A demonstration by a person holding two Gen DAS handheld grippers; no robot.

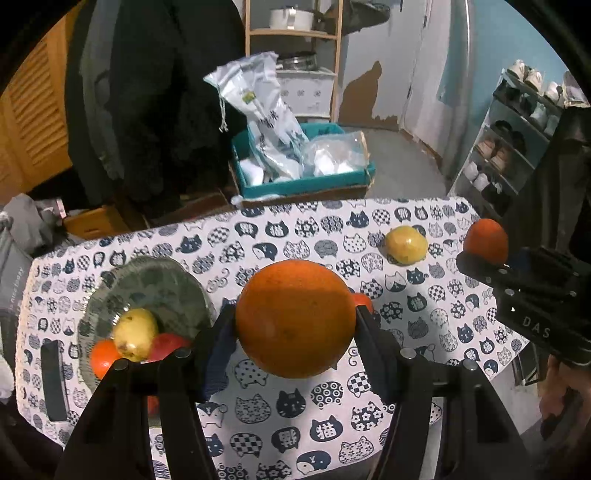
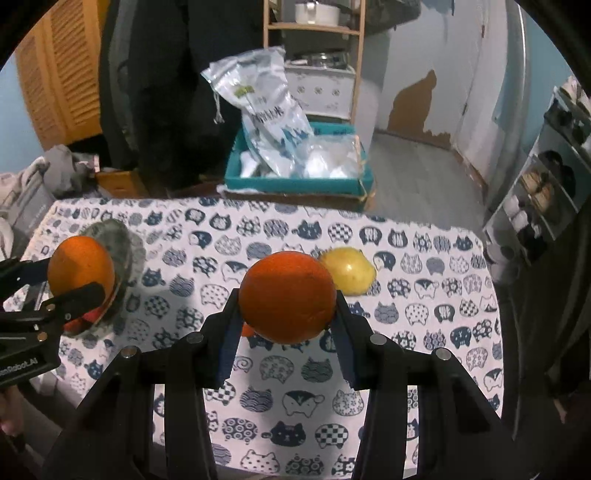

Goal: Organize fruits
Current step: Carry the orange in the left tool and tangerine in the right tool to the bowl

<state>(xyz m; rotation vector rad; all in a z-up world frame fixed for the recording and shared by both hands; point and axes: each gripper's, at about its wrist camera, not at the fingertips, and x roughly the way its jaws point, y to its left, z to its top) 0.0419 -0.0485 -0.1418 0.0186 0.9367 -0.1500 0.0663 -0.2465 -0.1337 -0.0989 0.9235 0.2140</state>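
My left gripper (image 1: 295, 321) is shut on a large orange (image 1: 295, 295), held above the cat-print tablecloth (image 1: 332, 406). To its left stands a grey glass bowl (image 1: 155, 264) holding a yellow fruit (image 1: 135, 334), a red fruit (image 1: 168, 345) and a small orange fruit (image 1: 103, 358). My right gripper (image 2: 287, 308) is shut on a second orange (image 2: 287, 291), also off the table. A yellow fruit (image 2: 349, 275) lies on the cloth just behind it. A small orange-red fruit (image 1: 364, 301) peeks out behind the left gripper's orange. Each view shows the other gripper: right gripper (image 1: 491, 258), left gripper (image 2: 59, 284).
Beyond the table's far edge sits a teal box (image 1: 306, 184) of plastic bags. A shoe rack (image 1: 517, 140) stands at the right, with dark coats (image 1: 155, 92) and a wooden shelf (image 1: 295, 33) behind. A black strip (image 1: 55, 380) lies near the table's left edge.
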